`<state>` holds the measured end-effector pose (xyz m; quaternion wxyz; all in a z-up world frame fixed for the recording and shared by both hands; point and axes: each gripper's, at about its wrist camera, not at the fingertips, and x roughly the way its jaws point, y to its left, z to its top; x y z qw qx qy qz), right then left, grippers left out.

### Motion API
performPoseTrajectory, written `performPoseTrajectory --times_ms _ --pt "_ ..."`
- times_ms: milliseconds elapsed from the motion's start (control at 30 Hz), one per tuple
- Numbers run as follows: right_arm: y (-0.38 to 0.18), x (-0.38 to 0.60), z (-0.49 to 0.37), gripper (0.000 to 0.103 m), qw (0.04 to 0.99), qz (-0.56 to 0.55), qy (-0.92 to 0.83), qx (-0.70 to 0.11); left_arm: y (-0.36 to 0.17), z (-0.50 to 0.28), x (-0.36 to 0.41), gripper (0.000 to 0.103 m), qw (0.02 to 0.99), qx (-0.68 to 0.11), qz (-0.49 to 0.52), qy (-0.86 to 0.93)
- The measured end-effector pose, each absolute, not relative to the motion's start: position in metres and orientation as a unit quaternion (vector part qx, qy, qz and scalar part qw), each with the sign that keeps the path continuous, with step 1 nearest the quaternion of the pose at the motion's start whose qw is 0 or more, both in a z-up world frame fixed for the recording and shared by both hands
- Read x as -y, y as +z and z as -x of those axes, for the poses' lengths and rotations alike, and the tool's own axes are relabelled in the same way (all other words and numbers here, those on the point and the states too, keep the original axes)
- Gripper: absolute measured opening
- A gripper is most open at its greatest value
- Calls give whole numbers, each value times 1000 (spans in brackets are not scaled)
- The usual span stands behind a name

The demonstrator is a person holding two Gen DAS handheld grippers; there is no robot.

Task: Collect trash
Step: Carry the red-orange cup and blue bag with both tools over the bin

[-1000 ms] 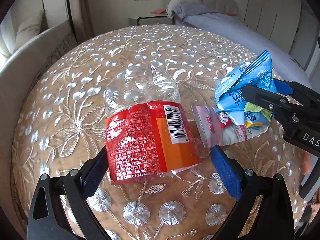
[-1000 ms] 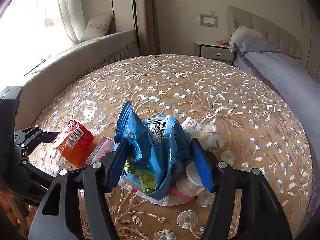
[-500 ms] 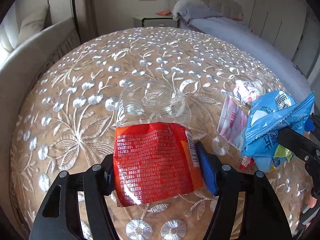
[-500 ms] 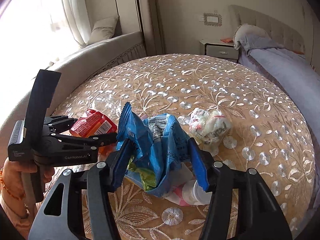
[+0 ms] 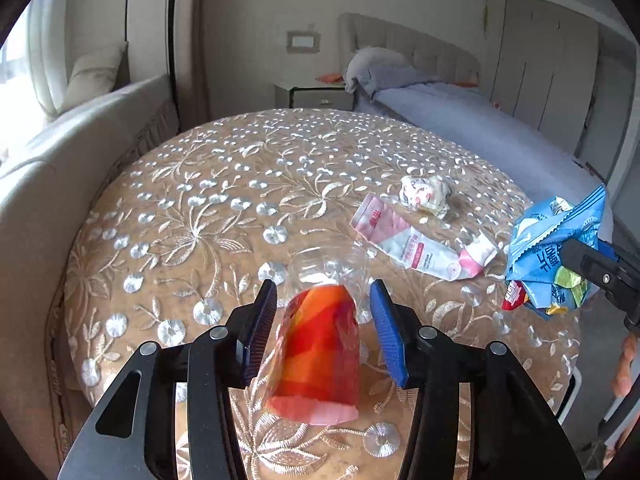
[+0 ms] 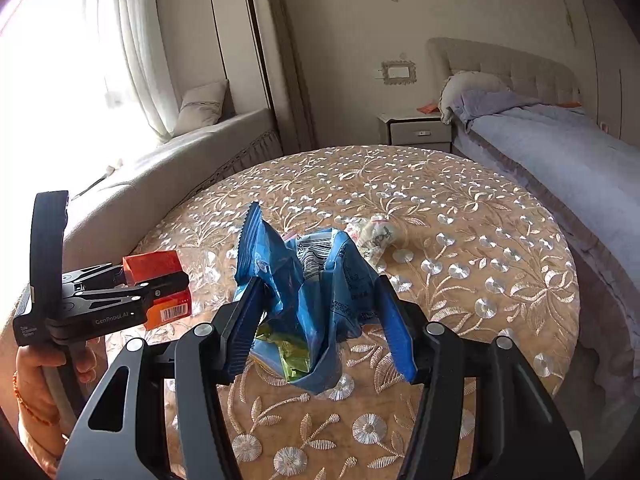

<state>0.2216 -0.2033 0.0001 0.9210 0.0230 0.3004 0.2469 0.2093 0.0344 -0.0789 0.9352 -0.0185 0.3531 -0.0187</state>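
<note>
The left gripper [image 5: 324,320] pinches a crushed clear plastic bottle with a red-orange label [image 5: 320,352] between its blue pads, holding it above the round table [image 5: 208,208] that is draped in a tan cloth embroidered with silver flowers; the bottle's clear end points away from the camera and its labelled part sits between the fingers. In the right wrist view the same bottle [image 6: 160,280] shows at the left, clamped in the left gripper [image 6: 132,292], with the person's hand [image 6: 40,368] wrapped around the handle below. The right gripper [image 6: 320,320] is closed on a bunch of crumpled blue snack wrappers [image 6: 304,288], with a yellow-green wrapper tucked in underneath, and holds the bunch clear of the cloth; from the left wrist camera that bunch [image 5: 556,248] hangs at the right edge near the table's rim. On the table lie a flattened pink-and-white tube [image 5: 420,244] and, just beyond it, a crumpled white printed wrapper ball [image 5: 426,194]. Behind the table stand a bed with grey-blue bedding [image 6: 540,128], a nightstand [image 6: 416,130] and a window seat with a cushion [image 6: 200,112].
</note>
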Motion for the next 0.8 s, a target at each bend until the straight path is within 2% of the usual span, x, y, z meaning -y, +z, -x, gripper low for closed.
performPoseTrajectory --times_ms 333,567,800 --pt "-4 253 -177 57 926 -44 219 -303 -105 -216 -20 41 921 -388 29 -20" --pt "-4 290 -155 57 934 -64 191 -294 -82 -196 2 40 936 -352 15 -25" --pt "-2 340 -127 57 946 -78 135 -283 -49 -166 75 40 945 -311 -44 -92"
